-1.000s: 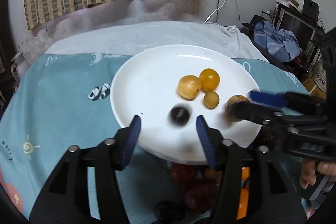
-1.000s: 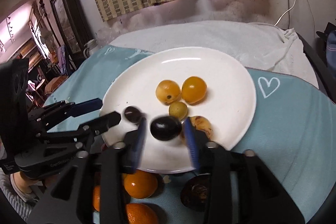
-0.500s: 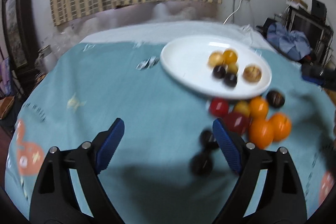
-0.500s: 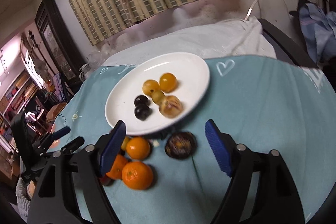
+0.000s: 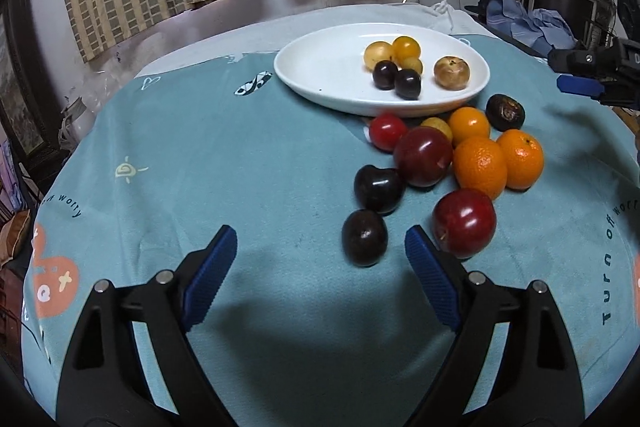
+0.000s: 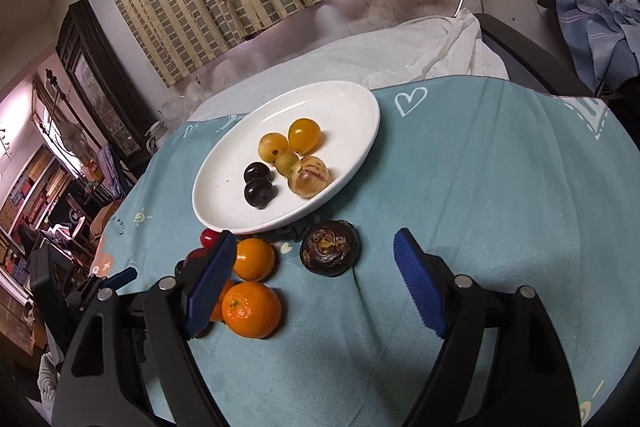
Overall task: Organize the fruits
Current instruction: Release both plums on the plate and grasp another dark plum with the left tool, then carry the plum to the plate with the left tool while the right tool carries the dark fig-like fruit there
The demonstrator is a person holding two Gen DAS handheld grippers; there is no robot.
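Both claws hang above the tabletop, each with its blue-padded fingers spread wide and nothing between them. The left claw (image 5: 320, 259) hovers over the teal printed cloth (image 5: 208, 163) at the near edge, and just beyond its right finger sits a dark purple plum (image 5: 364, 237), with a second dark plum (image 5: 378, 188) right behind it. To the right of those, a glossy red plum (image 5: 464, 223) lies close to the finger's outer side.

Further back, the loose pile: a big dark-red plum (image 5: 423, 156), a small bright red fruit (image 5: 387, 131), three round oranges (image 5: 480, 167) bunched together, and a wrinkled dark brown passion fruit (image 5: 505, 112) at the far right of the group. All of these rest on the cloth, just in front of the plate.

The oval white ceramic plate (image 6: 352, 107) holds six pieces: two small dark cherries (image 6: 260, 191) touching each other, two yellow-orange round fruits (image 6: 305, 135) side by side at the back, a little greenish-yellow one (image 6: 286, 163) tucked between, and a striped tan fruit (image 6: 309, 175) on the right.

The right claw (image 6: 316, 267) hangs over the cloth near the plate's front rim, the passion fruit lying in line between its open fingers, and an orange beside its left finger.
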